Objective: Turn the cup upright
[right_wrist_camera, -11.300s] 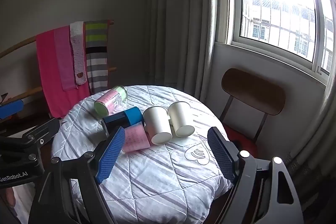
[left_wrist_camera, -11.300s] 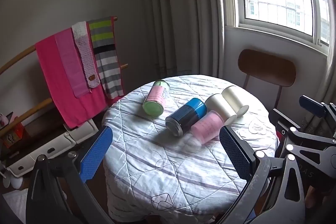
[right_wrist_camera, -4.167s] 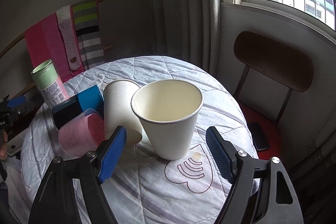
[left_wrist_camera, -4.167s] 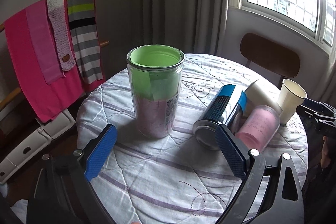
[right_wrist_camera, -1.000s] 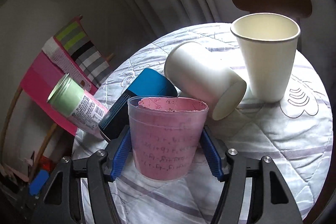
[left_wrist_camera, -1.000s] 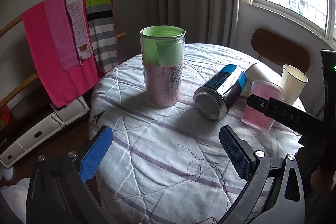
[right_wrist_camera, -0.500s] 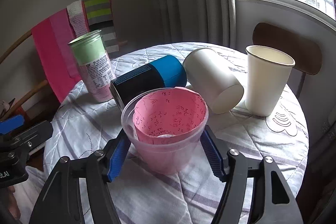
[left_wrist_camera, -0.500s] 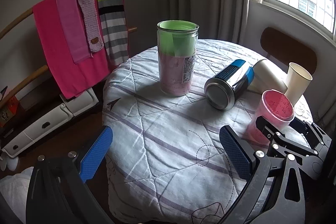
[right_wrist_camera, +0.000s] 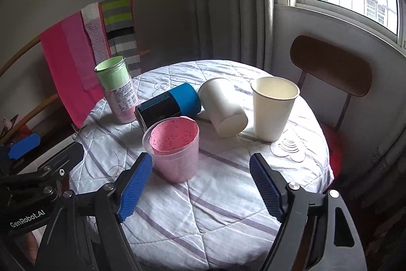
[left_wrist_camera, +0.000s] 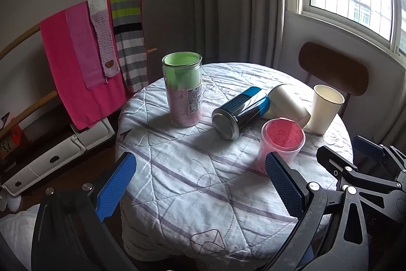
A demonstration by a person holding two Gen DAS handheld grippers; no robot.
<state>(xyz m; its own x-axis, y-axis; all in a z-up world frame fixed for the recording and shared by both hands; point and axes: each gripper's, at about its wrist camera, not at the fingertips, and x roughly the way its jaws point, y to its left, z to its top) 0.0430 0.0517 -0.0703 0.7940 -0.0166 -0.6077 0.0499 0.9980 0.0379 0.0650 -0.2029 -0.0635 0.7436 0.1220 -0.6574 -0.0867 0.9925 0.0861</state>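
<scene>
A pink plastic cup stands upright near the table's front, also in the left wrist view. My right gripper is open, just behind it, not touching. A green-lined jar and a cream paper cup stand upright. A blue and black can and a white paper cup lie on their sides. My left gripper is open and empty over the table's front left.
The round table wears a quilted white cloth. A brown chair stands behind it on the right. A rack with pink and striped towels stands at the left. A curtain and a window are at the back.
My right gripper has opened and drawn back from the pink cup, which now stands on its own. The left gripper has pulled back a little.
</scene>
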